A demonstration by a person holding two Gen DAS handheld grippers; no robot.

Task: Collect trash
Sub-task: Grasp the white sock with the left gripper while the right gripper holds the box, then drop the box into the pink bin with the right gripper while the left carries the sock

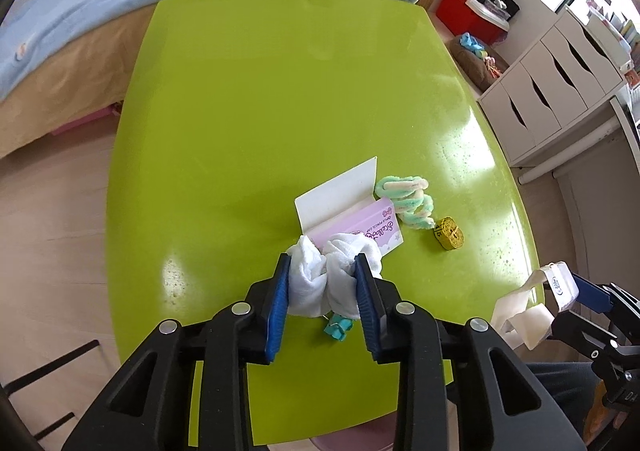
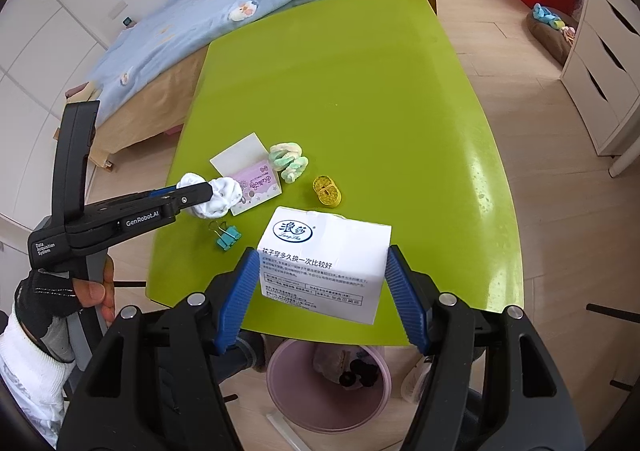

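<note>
Both grippers grip: left gripper (image 1: 322, 287) squeezes the soft, light white cloth (image 1: 334, 275) mid-bundle; right gripper (image 2: 320, 291), at four o'clock, clamps the stiff white box (image 2: 324, 263).

You see a lime-green counter (image 2: 360, 91). On it: a white cloth (image 1: 332, 275), a pink card (image 1: 360, 223), a mint-and-cream chenille coil (image 1: 408, 199) and a yellow tape (image 1: 449, 233) at three o'clock, and a teal clip (image 2: 226, 237).

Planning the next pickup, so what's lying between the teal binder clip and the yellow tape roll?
Only the white box that the right gripper clamps, seen in the right wrist view.
</note>
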